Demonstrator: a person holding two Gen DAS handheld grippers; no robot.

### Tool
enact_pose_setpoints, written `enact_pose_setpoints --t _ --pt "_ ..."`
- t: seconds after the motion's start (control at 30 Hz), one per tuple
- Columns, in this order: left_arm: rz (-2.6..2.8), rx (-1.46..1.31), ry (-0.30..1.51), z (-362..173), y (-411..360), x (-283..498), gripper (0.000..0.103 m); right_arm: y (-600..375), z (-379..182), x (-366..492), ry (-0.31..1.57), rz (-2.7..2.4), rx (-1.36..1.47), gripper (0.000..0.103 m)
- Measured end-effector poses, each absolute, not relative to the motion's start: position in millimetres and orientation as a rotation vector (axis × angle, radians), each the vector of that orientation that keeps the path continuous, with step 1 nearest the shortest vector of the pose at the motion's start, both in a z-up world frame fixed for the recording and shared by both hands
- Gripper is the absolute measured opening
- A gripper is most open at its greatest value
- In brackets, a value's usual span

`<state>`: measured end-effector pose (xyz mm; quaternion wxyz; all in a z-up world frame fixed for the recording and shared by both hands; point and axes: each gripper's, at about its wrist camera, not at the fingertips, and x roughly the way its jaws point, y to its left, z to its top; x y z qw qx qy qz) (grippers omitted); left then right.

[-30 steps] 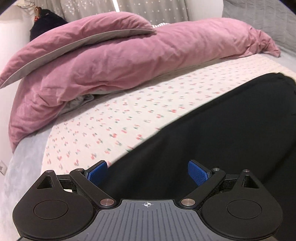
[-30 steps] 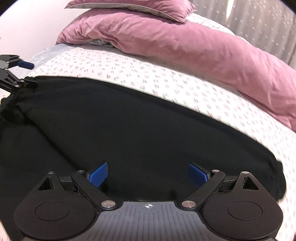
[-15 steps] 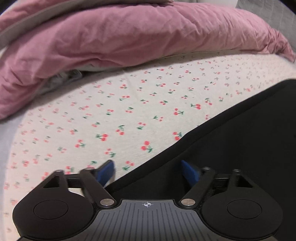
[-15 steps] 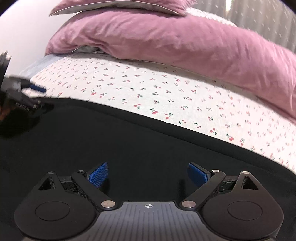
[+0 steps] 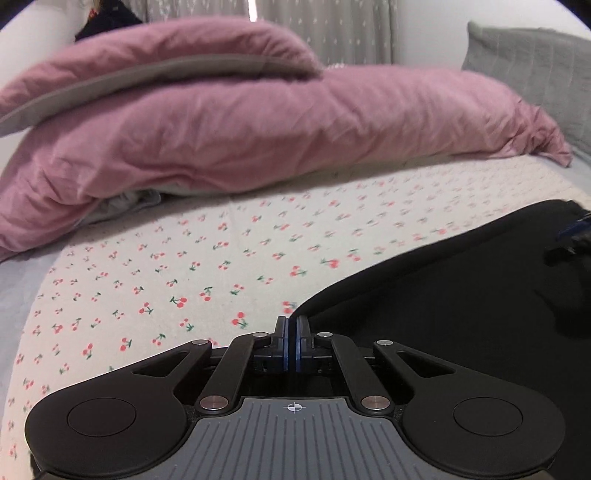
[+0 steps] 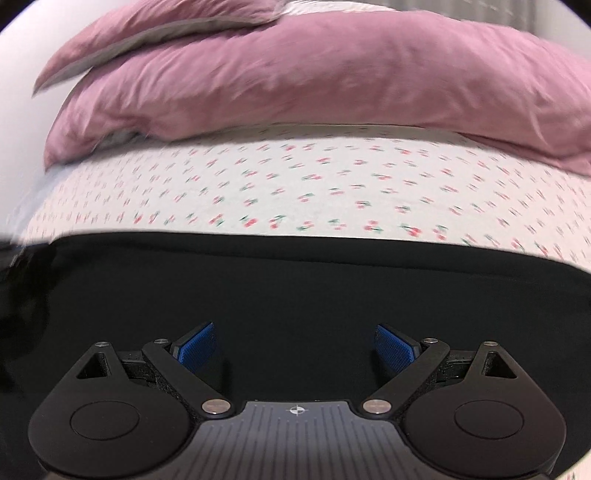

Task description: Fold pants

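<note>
Pants [image 5: 461, 314] – black, spread flat on a bed w/ a white cherry-print sheet [image 5: 166, 280]. Seen from the left wrist cam, the dark fabric fills the lower right, its edge running diagonally down to the left gripper [image 5: 293, 334]. That gripper's two blue pads are pressed together, and the corner of the pants' edge comes right to their tips; it looks pinched between them, though the cloth itself is hard to make out there. At the far right edge of that view, a bit of the other tool shows over the fabric, blurred. From the right wrist cam, the pants [image 6: 295, 288] stretch across the whole width as a broad black band, sheet beyond. The right gripper [image 6: 295, 349] hovers over the cloth w/ its blue pads standing wide apart – nothing clamped between them. Behind, along the far side of the bed, lies a bunched pink duvet [image 5: 258, 140] w/ a pink pillow [image 5: 159, 70] on top; grey curtains [image 5: 325, 29] hang at the back.
</note>
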<state>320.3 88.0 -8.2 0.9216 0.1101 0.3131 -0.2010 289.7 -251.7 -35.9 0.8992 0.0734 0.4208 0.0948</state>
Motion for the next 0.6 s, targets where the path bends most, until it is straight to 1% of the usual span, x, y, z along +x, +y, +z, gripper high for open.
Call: enact_pose_setpoints --t 0.17,0.37,0.57,0.6 --pt "-0.438 0.209 0.586 2 85 269 0.001 -289 -39 281 0.865 0.133 0.362 0.093" --pt "-0.453 0.203 0.556 3 83 225 0.001 -325 -53 270 0.783 0.073 0.659 0.091" --pt "-0.458 0.178 0.582 -5 82 195 0.001 -338 -75 270 0.75 0.078 0.875 0.08" --pt "-0.458 0.177 0.589 -8 82 191 0.001 -338 -77 271 0.74 0.078 0.894 0.076"
